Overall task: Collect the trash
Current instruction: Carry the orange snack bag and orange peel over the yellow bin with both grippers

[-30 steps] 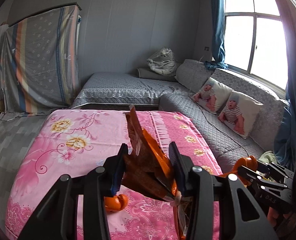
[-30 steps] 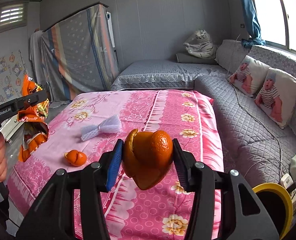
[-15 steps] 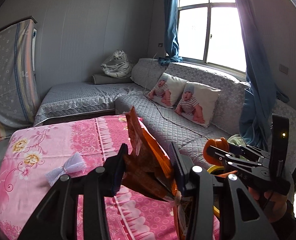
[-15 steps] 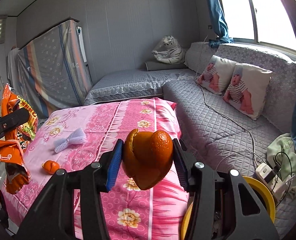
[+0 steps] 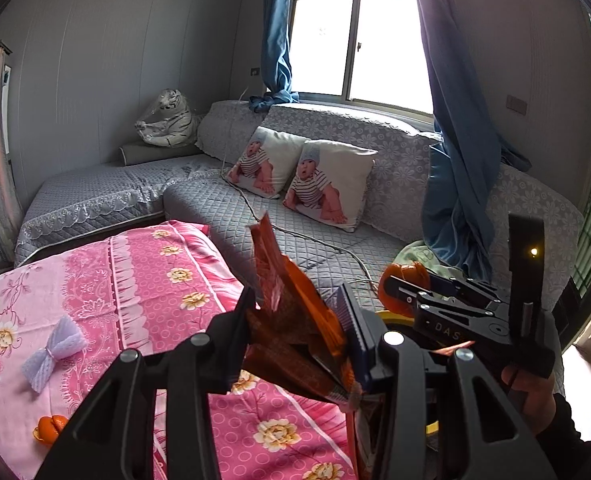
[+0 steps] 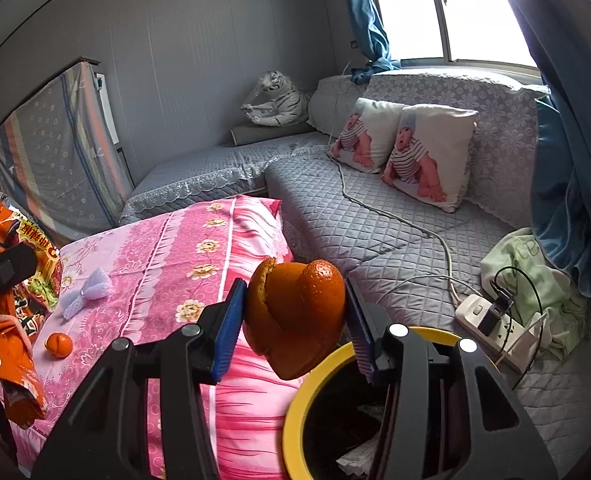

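Observation:
My left gripper is shut on a crumpled orange snack wrapper; the wrapper also shows at the left edge of the right wrist view. My right gripper is shut on an orange peel, held above the near rim of a yellow-rimmed black trash bin. In the left wrist view the right gripper with the peel is to the right, over the bin's rim. Another piece of orange peel and a pale purple bow lie on the pink bedspread.
A grey quilted sofa with two baby-print cushions runs along the window. A white power strip with cables and a green cloth lie beside the bin. A toy tiger sits in the corner.
Both grippers have swung right, from over the pink bed toward the sofa side. The yellow-rimmed bin has come in under the right gripper. Both grips are unchanged.

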The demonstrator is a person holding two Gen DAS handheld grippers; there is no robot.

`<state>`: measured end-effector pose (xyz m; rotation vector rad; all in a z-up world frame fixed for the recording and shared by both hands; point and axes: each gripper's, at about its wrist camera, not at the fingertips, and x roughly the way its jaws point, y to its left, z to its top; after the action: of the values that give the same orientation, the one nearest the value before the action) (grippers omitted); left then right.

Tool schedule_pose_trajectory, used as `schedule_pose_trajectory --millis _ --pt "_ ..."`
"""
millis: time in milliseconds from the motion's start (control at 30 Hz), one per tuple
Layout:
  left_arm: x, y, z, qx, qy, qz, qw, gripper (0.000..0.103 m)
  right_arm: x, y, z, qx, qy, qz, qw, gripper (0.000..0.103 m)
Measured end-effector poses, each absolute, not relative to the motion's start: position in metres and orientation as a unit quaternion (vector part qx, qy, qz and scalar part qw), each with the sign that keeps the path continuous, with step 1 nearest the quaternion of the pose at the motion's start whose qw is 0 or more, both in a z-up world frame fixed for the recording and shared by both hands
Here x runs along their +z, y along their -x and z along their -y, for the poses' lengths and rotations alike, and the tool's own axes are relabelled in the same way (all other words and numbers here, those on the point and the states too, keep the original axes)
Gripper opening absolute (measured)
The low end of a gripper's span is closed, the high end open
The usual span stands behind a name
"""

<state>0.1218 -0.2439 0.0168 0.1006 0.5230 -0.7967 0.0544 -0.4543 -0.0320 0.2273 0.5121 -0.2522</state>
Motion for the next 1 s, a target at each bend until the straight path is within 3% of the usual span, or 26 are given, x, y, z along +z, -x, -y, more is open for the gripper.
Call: schedule_pose_trajectory --millis 1000 --pt "-0.084 -0.128 0.378 -0.461 -0.094 -0.349 0.810 0.040 -0.117 -0.014 0.557 -0.242 -0.203 -0.305 0.898 0.046"
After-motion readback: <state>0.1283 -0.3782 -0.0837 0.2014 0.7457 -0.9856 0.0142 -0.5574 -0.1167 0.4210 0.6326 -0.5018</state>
